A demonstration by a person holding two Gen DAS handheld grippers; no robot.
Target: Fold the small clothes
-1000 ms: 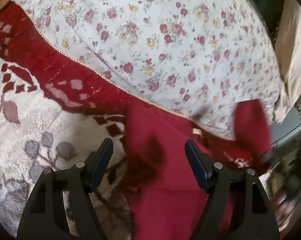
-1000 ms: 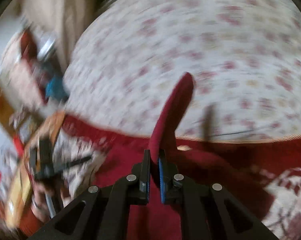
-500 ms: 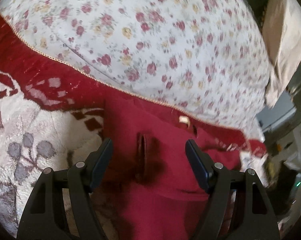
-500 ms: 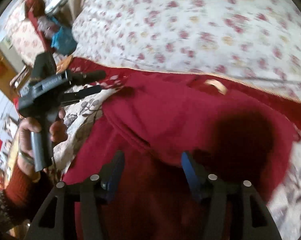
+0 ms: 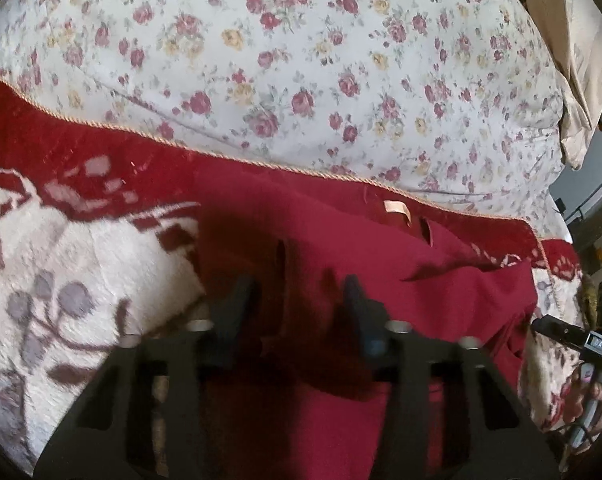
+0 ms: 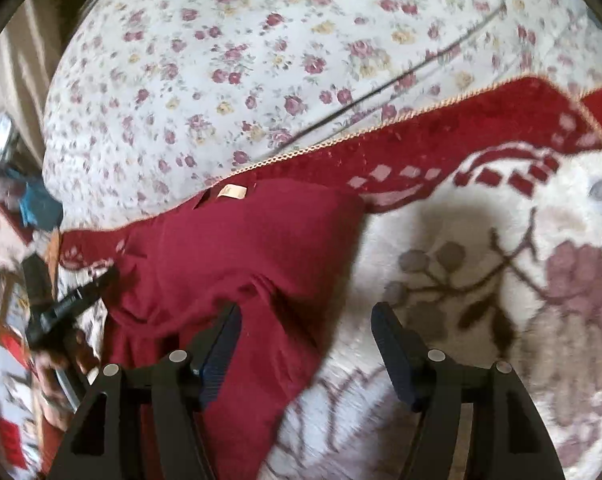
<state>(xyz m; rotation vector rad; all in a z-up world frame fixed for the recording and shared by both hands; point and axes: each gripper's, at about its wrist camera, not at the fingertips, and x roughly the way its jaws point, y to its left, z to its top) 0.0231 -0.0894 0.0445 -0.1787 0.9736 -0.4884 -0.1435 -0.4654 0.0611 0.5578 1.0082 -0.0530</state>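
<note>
A dark red garment (image 5: 341, 264) lies on a red-and-white plush blanket (image 5: 81, 280), with a small tan label (image 5: 397, 210) near its far edge. My left gripper (image 5: 299, 300) hangs low over the garment's middle, its jaws partly closed with nothing seen between them. In the right wrist view the same garment (image 6: 237, 252) lies to the left. My right gripper (image 6: 305, 320) is open and empty over the garment's right edge, its right finger above the blanket (image 6: 481, 280). The left gripper (image 6: 73, 304) shows at the left edge of that view.
A white floral bedsheet (image 5: 301, 60) covers the bed beyond the blanket's corded edge. A beige curtain (image 5: 573, 52) hangs at the far right. Clutter, including something blue (image 6: 37, 208), lies off the bed's left side in the right wrist view.
My right gripper let go of the red cloth it held up, opened, and swung right over the garment's edge. The garment now lies flat. My left gripper's jaws have narrowed and moved over it.
</note>
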